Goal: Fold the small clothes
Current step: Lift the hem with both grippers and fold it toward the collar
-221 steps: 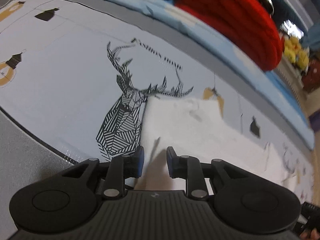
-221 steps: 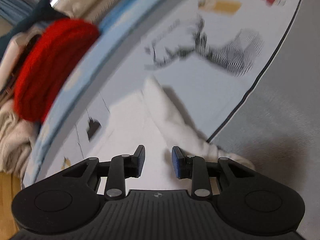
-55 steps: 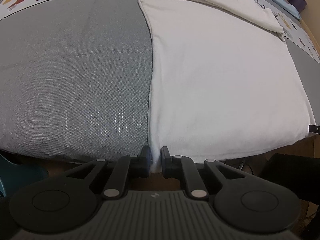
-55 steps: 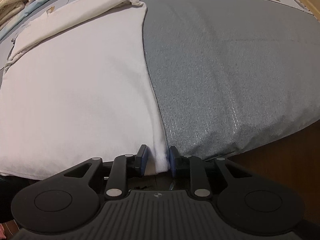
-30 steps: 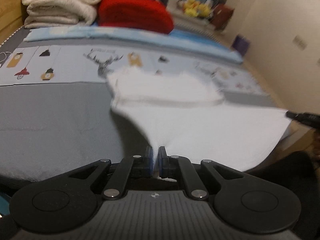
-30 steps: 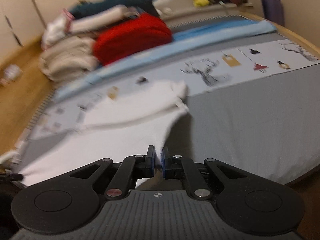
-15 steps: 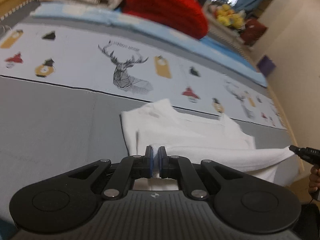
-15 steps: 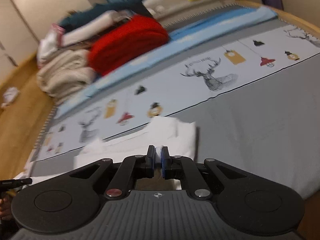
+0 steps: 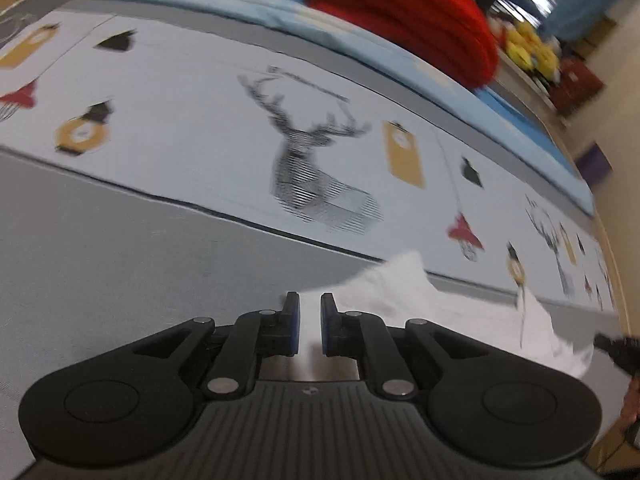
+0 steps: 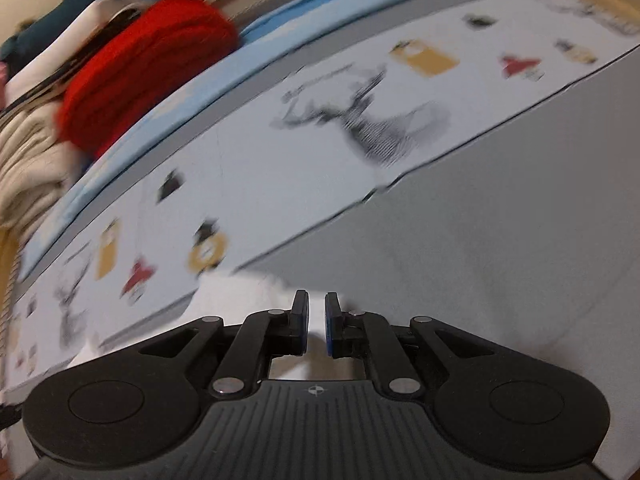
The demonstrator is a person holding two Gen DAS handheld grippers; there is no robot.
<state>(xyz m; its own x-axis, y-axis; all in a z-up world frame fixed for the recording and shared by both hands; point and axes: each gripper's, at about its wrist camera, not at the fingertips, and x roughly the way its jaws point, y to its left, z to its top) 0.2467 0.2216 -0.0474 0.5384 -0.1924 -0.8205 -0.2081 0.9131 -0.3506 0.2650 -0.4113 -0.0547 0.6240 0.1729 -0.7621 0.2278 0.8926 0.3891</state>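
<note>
Now both jaws stand slightly apart, nothing clamped. My left gripper (image 9: pixel 306 322) hovers at the left end of the white garment (image 9: pixel 404 292); my right gripper (image 10: pixel 316 326) at its right end, cloth showing in the gap but loose. Garment lies on the grey part of the bed (image 9: pixel 100 248), near the printed strip with the deer (image 9: pixel 312 176). Judging by the bunched, doubled cloth: one fold laid. Further folds and smoothing likely remain. Blur hides the edges.

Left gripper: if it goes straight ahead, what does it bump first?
Probably the white garment lying just past the left gripper, whose jaws are apart. Beyond it comes the grey bedspread. Depth is hard to judge.
</note>
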